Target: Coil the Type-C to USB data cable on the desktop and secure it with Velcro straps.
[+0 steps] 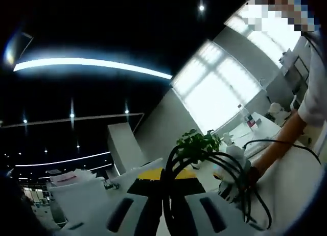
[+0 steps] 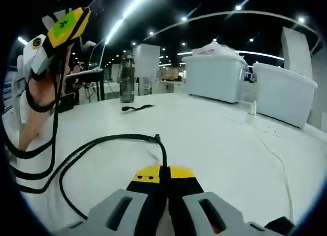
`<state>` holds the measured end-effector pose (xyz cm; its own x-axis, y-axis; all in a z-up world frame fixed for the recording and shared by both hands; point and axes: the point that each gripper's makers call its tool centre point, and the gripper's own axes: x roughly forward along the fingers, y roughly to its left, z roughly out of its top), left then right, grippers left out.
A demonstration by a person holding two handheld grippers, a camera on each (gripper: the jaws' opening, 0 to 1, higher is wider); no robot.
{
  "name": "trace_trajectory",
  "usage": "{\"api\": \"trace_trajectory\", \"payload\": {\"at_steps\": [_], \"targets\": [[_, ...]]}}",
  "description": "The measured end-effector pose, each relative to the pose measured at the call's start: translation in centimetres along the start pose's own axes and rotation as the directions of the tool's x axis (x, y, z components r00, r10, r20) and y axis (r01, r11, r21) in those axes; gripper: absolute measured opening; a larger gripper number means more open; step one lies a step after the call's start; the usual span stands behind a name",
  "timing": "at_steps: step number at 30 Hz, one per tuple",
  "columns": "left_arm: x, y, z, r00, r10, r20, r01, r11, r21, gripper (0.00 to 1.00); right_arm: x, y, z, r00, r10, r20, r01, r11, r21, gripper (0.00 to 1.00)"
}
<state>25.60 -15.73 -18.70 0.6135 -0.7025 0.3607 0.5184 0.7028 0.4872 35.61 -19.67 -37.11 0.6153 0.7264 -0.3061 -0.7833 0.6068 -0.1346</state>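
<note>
The left gripper (image 1: 166,208) has its jaws closed on a bundle of black loops of the cable (image 1: 225,169), which rise from between the jaws and fan out ahead and to the right of it, hanging in the air. In the right gripper view this same left gripper (image 2: 61,26) is up and far to the left, lifted well above the worktop (image 2: 214,139), with the loops draped below it.

The right gripper (image 2: 164,195) is also closed, and it pinches the cable (image 2: 102,144) just beside the tip. From its jaws the strand goes straight forward a little, then bends at a small connector-like knot and runs left across the worktop toward the hanging coil. So the free length lies in front and to the left of the right gripper, with its long axis about left to right, ending at the left gripper.

The Velcro strap (image 2: 137,108) seems to be the small dark strip lying flat farther ahead and slightly left of the right gripper, well apart from both. I judge the right gripper is the nearer one to it, since the left one is occupied with the coil. The next loop probably must be carried leftward and upward.
</note>
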Motion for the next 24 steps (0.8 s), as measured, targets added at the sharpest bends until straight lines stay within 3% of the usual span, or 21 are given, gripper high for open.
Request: {"api": "trace_trajectory", "payload": {"at_steps": [5, 10, 16, 18, 24], "targets": [[0.3, 0.6, -2.9, 0.996, 0.027, -0.089, -0.029, 0.999, -0.019, 0.04, -1.4, -1.3, 2.4, 0.995, -0.041, 0.090, 0.042, 0.999, -0.006, 0.02], [0.6, 0.3, -5.4, 0.987, 0.019, -0.159, -0.024, 0.999, -0.034, 0.04, -3.2, -2.4, 5.3, 0.973, -0.072, 0.218, 0.067, 0.997, 0.030, 0.02], [0.7, 0.4, -6.5, 0.982, 0.017, -0.188, -0.023, 0.999, -0.032, 0.04, -5.8, -1.7, 8.8, 0.930, -0.045, 0.364, 0.035, 0.999, 0.035, 0.02], [0.7, 0.7, -7.0, 0.979, 0.027, -0.203, -0.027, 1.000, 0.003, 0.04, -6.6, -1.1, 9.8, 0.913, -0.023, 0.406, 0.009, 0.999, 0.036, 0.02], [0.6, 0.9, -7.4, 0.975, 0.038, -0.217, -0.030, 0.999, 0.039, 0.04, -7.6, 0.2, 11.2, 0.890, 0.025, 0.456, -0.035, 0.999, 0.014, 0.02]]}}
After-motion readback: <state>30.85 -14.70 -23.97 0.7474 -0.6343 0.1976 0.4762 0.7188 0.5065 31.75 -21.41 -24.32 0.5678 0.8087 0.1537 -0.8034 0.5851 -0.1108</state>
